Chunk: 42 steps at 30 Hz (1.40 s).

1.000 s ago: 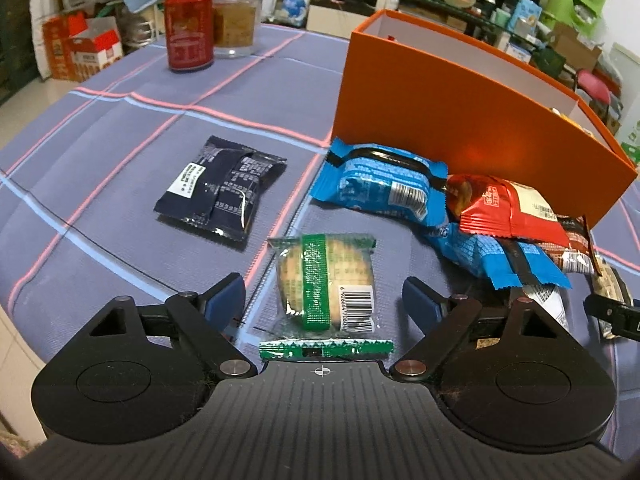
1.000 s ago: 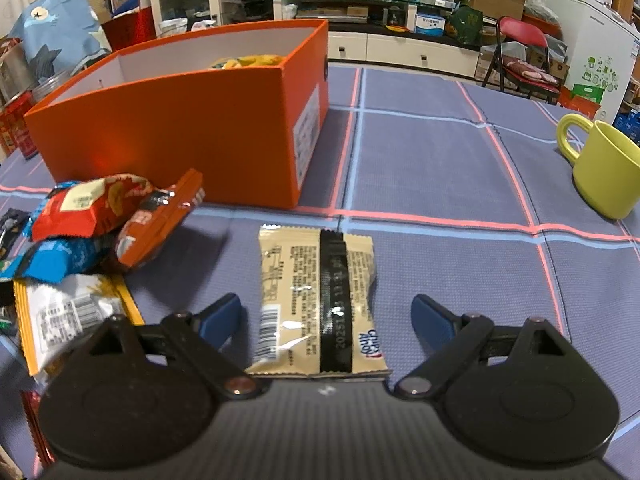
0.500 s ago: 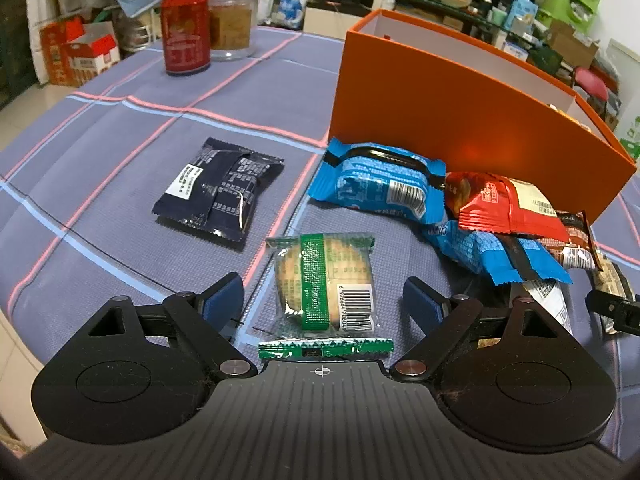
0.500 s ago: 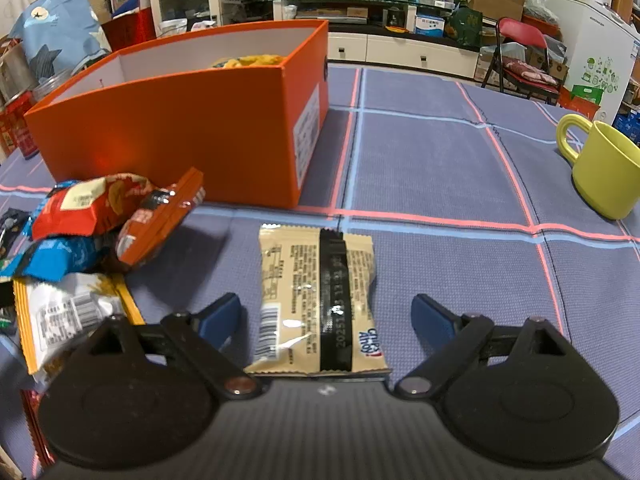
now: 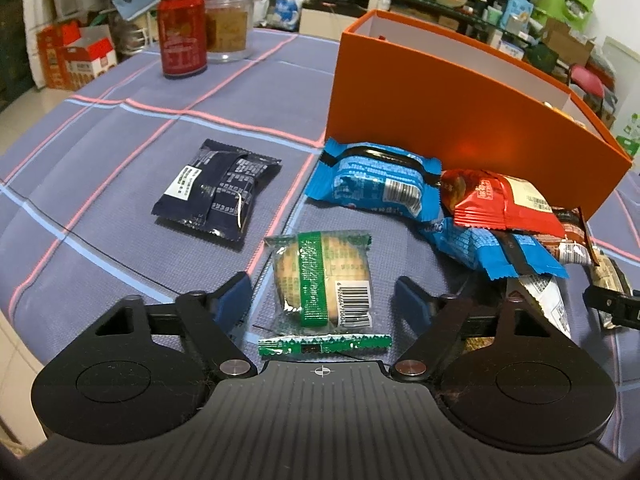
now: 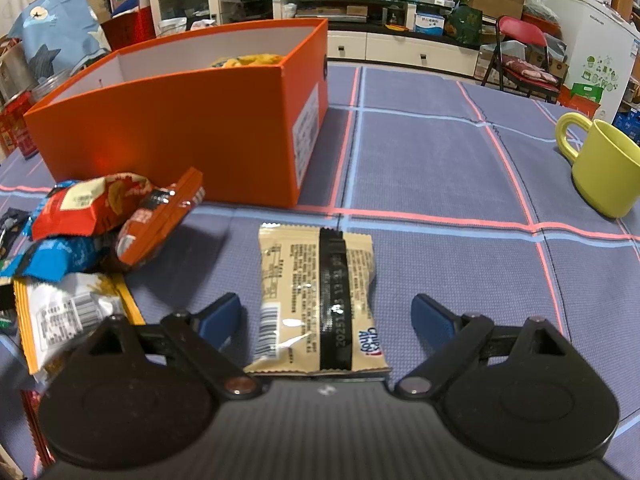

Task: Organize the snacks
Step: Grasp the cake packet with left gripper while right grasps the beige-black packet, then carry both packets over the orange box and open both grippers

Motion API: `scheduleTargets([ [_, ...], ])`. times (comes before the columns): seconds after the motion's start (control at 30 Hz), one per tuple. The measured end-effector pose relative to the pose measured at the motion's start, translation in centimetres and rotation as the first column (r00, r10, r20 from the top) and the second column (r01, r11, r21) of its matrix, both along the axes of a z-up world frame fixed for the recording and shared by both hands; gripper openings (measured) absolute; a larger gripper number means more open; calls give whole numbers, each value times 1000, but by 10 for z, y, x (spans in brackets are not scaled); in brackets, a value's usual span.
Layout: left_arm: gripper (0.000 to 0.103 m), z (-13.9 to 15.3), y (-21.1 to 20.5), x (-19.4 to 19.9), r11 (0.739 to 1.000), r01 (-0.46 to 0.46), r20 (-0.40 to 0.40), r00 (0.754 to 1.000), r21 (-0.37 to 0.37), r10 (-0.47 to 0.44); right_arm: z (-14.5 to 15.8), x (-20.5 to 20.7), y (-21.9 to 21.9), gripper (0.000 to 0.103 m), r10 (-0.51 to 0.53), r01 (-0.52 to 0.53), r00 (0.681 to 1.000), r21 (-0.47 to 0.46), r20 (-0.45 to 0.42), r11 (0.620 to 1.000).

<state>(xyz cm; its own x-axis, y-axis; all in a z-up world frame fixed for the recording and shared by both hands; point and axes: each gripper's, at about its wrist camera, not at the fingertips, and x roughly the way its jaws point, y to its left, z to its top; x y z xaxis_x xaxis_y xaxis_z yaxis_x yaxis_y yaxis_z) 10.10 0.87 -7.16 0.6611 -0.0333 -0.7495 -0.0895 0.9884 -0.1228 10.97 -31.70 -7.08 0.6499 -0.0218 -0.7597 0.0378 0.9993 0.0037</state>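
Note:
A clear cracker packet with a green stripe [image 5: 324, 276] lies flat on the blue checked cloth, between the fingers of my left gripper [image 5: 322, 286]. Its jaws are closing, with gaps left on both sides of the packet. In the right wrist view a beige cookie packet with a black stripe [image 6: 320, 288] lies between the wide-open fingers of my right gripper [image 6: 326, 306], untouched. The orange box [image 5: 440, 112] [image 6: 180, 128] stands behind both, with something yellow inside. In front of it lies a heap of blue packets [image 5: 376, 184] and a red one [image 5: 504, 204].
A dark navy packet [image 5: 218, 194] lies alone left of the heap. A red can [image 5: 182, 34] and a clear jar [image 5: 230, 26] stand at the far left of the table. A yellow-green mug [image 6: 604, 168] stands at the right. A white-and-yellow packet [image 6: 68, 312] lies near my right gripper's left finger.
The left gripper's fingers have drawn closer together around the green-striped packet. The right gripper and all packets have stayed where they were.

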Motion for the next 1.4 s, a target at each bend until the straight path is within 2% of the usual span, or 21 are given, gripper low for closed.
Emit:
scheduleTargets([
  [0.03, 42, 0, 0, -1, 1000, 4, 1, 1000, 4, -4, 0, 0, 0, 92, 0, 0, 1000, 1, -2, 1000],
  [0.1, 36, 1, -1, -1, 1000, 9, 3, 1000, 3, -9, 0, 0, 0, 92, 4, -4, 1000, 2, -6, 1000],
  [0.23, 34, 2, -3, -1, 1000, 21, 3, 1000, 8, -21, 1, -1, 1, 88, 14, -13, 1000, 4, -10, 1000],
  [0.27, 33, 2, -4, -1, 1000, 22, 3, 1000, 8, -22, 2, -1, 1, 82, 14, -14, 1000, 5, -9, 1000],
  [0.3, 31, 2, -4, -1, 1000, 24, 3, 1000, 9, -24, 3, -2, 2, 69, 14, -14, 1000, 5, -5, 1000],
  [0.37, 27, 2, -5, -1, 999, 28, 3, 1000, 17, -28, 7, -3, 3, 52, 20, -20, 1000, -2, 2, 1000],
  [0.63, 18, 4, -7, -3, 998, 69, -8, 998, -8, -69, 11, -3, 1, 52, 6, -6, 1000, 24, -9, 1000],
  [0.77, 18, 5, -6, -4, 997, 77, -8, 997, -14, -77, 14, -4, 4, 52, 6, -6, 1000, -9, 8, 1000],
  [0.93, 18, 11, -14, -7, 995, 94, 28, 995, 45, -95, 12, -3, 6, 52, 14, -14, 1000, -18, 0, 1000],
  [1.2, 18, 14, -17, -8, 989, 88, 36, 995, 121, -93, 15, -5, 4, 52, 7, -7, 1000, -29, 12, 1000],
  [1.4, 18, 15, -16, -8, 988, 90, 38, 995, 129, -95, 16, -7, 6, 52, 3, -2, 1000, -43, 19, 999],
])
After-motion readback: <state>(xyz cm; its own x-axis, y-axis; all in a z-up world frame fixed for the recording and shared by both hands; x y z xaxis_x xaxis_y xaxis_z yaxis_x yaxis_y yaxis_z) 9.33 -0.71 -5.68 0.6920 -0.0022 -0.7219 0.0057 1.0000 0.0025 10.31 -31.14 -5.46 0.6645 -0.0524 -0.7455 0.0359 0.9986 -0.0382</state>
